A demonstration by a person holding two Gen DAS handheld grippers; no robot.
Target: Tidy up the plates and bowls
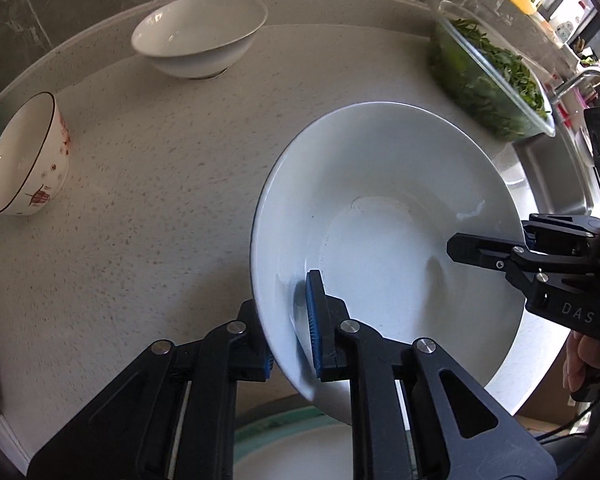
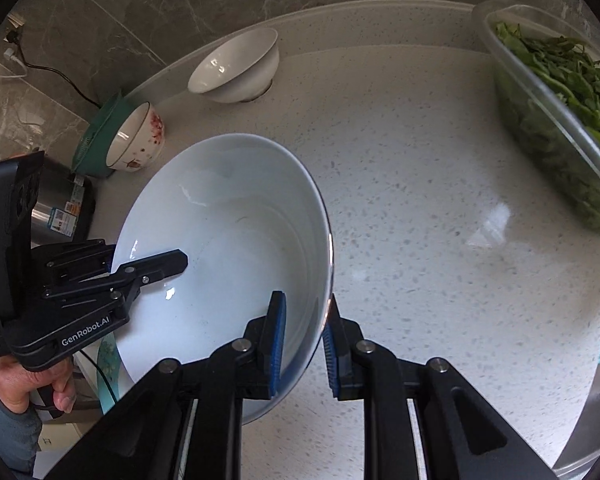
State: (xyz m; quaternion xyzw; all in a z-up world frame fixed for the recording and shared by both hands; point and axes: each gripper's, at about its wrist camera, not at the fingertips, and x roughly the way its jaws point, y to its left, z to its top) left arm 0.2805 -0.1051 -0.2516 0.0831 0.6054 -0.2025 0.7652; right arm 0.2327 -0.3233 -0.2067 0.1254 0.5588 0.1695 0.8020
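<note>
Because the large white bowl (image 1: 384,248) is glazed ceramic (stiff, probably weighty, slick and breakable, I judge), the thin rim looks the sound place to grip, and both grippers straddle it there, above the speckled countertop (image 1: 160,208) with its far edge tipped up. The left gripper (image 1: 288,336) pinches the near rim, one blue pad inside and one outside, while the right gripper (image 2: 304,344) spans the opposite rim, its outer pad seemingly a hair off the wall. Farther off stand a flowered bowl (image 1: 28,156), a plain white bowl (image 1: 200,36) and a glass dish of greens (image 1: 488,72).
</note>
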